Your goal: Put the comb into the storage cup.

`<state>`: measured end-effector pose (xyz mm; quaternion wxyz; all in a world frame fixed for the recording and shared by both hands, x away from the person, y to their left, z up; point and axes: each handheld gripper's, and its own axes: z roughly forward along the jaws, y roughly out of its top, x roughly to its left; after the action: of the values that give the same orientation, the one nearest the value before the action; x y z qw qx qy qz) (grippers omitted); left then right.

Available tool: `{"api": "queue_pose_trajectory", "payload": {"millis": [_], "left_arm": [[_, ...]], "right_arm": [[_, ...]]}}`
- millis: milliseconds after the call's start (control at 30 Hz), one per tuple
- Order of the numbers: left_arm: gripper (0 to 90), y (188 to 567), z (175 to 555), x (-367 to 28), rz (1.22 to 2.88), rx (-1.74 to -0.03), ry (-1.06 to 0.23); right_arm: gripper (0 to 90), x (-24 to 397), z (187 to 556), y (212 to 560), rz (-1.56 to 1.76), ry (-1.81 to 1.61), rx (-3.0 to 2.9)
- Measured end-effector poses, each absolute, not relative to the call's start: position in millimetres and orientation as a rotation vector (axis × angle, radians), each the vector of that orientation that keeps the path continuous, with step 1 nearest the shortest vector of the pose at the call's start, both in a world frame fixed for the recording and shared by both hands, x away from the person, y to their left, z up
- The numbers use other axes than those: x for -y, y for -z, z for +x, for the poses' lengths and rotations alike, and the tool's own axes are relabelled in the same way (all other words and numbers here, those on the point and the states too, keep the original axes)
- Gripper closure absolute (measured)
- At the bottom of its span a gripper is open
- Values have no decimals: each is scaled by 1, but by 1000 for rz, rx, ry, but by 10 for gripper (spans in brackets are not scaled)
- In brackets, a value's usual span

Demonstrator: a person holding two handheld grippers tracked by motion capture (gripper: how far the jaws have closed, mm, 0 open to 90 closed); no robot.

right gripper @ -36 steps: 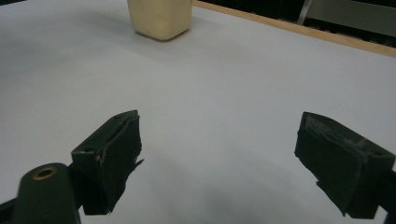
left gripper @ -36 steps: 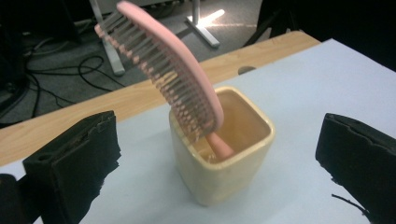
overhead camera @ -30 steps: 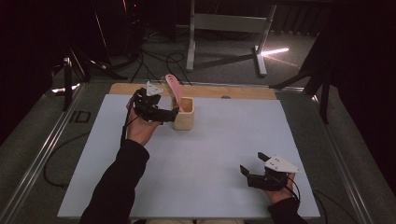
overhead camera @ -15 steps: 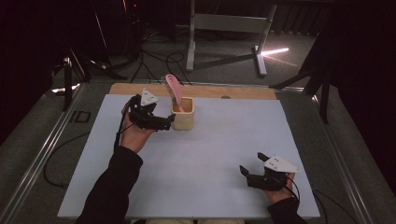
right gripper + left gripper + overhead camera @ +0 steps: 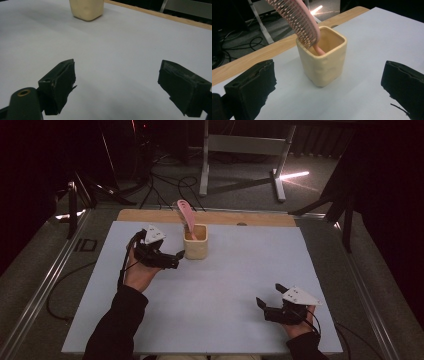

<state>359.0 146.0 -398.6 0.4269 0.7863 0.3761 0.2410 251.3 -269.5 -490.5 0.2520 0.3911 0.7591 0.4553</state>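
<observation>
A cream cup (image 5: 195, 242) stands on the white table (image 5: 235, 275), near the far edge where a strip of wood (image 5: 210, 216) runs along. A pink brush (image 5: 186, 216) sits in the cup with its handle down inside and its bristle end sticking up and leaning over the rim. The bottom of the handle is hidden in the cup. The left gripper (image 5: 172, 259) is just beside the cup on its left side, with its jaws wide open and nothing in them. The right gripper (image 5: 262, 307) is well apart from the cup, near the front edge of the table, also wide open and holding nothing. Between the cup and the right gripper the table is bare. The room behind the table is dark and hard to make out.
</observation>
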Motion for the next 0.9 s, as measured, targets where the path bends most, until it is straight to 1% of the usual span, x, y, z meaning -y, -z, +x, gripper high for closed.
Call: {"api": "queue_pose_trajectory", "payload": {"millis": [533,900], "left_arm": [[1,424,335,-163,1932,-943,-591],[1,446,321,-171,1964,-935,-578]], "right_arm": [[142,269,251,491,1061,-1237,-2067],[141,268,251,492,1057,-1238,-2068]]}}
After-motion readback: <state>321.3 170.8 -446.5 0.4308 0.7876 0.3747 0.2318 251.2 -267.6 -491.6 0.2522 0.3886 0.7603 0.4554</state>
